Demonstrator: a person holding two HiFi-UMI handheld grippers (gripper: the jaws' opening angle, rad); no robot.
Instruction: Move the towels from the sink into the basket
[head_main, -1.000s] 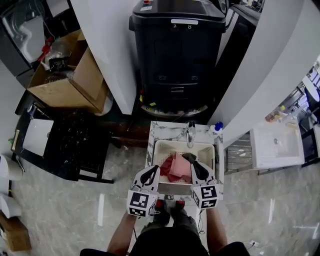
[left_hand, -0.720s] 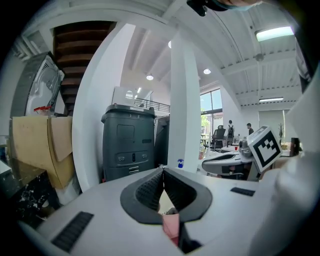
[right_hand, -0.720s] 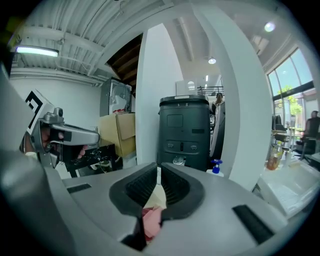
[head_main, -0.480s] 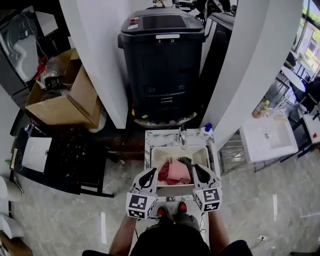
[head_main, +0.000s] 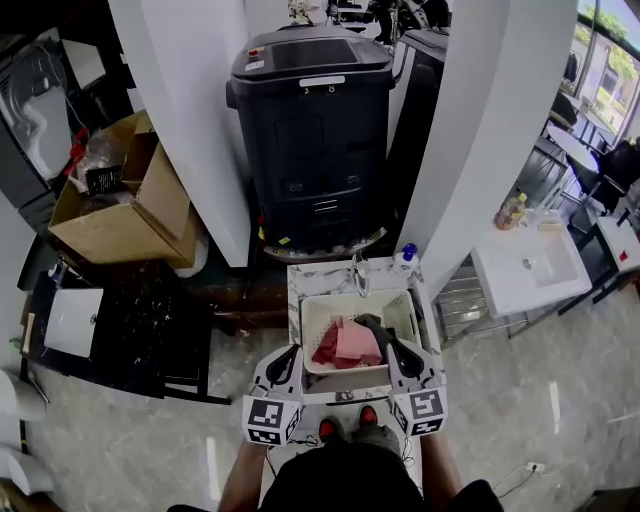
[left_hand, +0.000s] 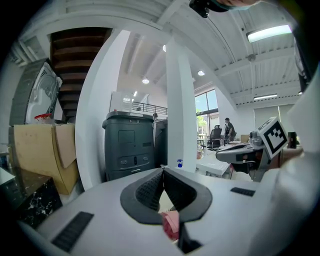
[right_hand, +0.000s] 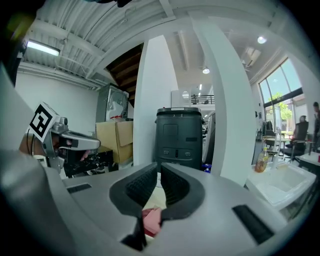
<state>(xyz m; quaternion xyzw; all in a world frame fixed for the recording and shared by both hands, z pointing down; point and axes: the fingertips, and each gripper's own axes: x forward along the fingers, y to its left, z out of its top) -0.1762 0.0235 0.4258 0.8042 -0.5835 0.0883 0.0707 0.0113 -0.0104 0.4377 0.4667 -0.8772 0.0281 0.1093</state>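
The person's shoes (head_main: 343, 425) show at 6 o'clock in the head view, with a claw held out on either side. The left gripper (head_main: 292, 351) has its ribbed black pads pressed together at the tips, with nothing seen pinched between them. The right gripper (head_main: 397, 347) is closed to a hairline slit and also shows nothing caught in the pads. In each gripper view a scrap of pink cloth shows through the opening below the pads.

Between the two claws sits a white rectangular ribbed plastic basket (head_main: 308, 322). Its side walls lie just beside the claw tips, but whether they touch cannot be told. Inside it lie a folded pink cloth towel (head_main: 356, 342), a red towel (head_main: 327, 349) and a dark grey towel (head_main: 376, 325). The heap is at about 2 o'clock from the left claw and 10 o'clock from the right.

At 12 o'clock from the basket are a marble-patterned counter (head_main: 310, 276) and a metal faucet (head_main: 357, 276). A blue-capped bottle (head_main: 405, 254) stands at 1 o'clock. Farther off at 12 o'clock is a tall black plastic bin (head_main: 312, 130).
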